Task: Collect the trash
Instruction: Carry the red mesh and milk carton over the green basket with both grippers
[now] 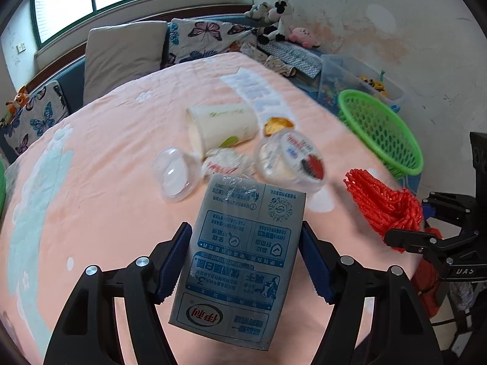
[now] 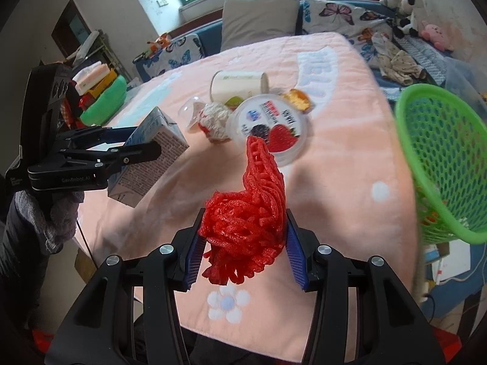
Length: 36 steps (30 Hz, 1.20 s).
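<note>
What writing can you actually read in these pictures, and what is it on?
"伊利": red oval logo, upside down, on the milk carton held in the left gripper.
"GenRobot.AI": side of the left gripper, seen from the right wrist.
"UAS": side of the right gripper.
"HELL": partly visible white letters on the pink blanket.
Carton fine print, yogurt lid, paper cup: too blurred.

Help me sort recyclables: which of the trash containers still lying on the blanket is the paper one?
The white paper cup lying on its side, furthest back; the dome lid and the berry-labelled tub nearer the camera are clear plastic.
</note>
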Motion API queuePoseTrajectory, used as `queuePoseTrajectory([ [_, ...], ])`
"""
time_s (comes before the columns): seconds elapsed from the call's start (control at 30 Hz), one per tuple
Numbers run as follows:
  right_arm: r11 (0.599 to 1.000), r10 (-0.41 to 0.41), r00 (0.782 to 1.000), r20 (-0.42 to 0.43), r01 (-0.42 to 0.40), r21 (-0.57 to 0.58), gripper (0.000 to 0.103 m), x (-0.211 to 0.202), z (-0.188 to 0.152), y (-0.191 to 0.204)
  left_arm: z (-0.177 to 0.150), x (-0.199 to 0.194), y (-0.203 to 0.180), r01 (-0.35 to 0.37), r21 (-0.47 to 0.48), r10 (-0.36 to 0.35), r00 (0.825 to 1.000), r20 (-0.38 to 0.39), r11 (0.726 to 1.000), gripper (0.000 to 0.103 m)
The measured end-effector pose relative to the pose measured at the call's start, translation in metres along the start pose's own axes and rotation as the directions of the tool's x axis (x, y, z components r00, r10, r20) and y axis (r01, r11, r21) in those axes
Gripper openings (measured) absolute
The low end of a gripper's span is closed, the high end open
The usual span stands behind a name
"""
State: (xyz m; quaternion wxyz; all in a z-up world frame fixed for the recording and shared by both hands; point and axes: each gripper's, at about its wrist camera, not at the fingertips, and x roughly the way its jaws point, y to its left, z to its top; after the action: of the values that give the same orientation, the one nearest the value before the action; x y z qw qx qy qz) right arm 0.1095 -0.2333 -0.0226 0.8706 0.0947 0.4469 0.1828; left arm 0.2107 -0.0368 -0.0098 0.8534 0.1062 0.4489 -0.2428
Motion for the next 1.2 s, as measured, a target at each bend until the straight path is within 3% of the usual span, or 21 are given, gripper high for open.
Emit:
queuePoseTrajectory([
  [0.23, 0.995, -0.083, 0.994, 0.068, 0.078, 0.063, 0.049, -0.035, 0.002, -0.04, 0.024, 0.0, -0.039, 0.043, 0.036, -0.044, 0.999, 0.027, 0.998, 0.068],
  [0.43, 0.972, -0.199, 0.973, 0.117, 0.181, 0.149, 0.049, -0.061, 0.008, -0.094, 0.053, 0.008, -0.081, 0.084, 0.076, -0.087, 0.995, 0.041, 0.994, 0.068],
  [0.77, 0.916, -0.326, 0.938, 0.118, 0.283, 0.283, 0.051, -0.074, 0.012, -0.178, 0.104, 0.038, -0.14, 0.136, 0.106, -0.14, 0.989, 0.035, 0.985, 0.068],
  [0.9, 0.902, -0.339, 0.935, 0.106, 0.291, 0.319, 0.053, -0.072, 0.01, -0.203, 0.124, 0.051, -0.161, 0.159, 0.103, -0.163, 0.986, 0.033, 0.982, 0.068],
  [1.13, 0.886, -0.336, 0.937, 0.1, 0.278, 0.372, 0.075, -0.069, 0.005, -0.23, 0.147, 0.071, -0.194, 0.186, 0.114, -0.19, 0.981, 0.027, 0.976, 0.068],
  [1.2, 0.881, -0.348, 0.932, 0.104, 0.286, 0.378, 0.076, -0.07, 0.004, -0.233, 0.153, 0.076, -0.202, 0.195, 0.116, -0.2, 0.979, 0.026, 0.974, 0.069],
])
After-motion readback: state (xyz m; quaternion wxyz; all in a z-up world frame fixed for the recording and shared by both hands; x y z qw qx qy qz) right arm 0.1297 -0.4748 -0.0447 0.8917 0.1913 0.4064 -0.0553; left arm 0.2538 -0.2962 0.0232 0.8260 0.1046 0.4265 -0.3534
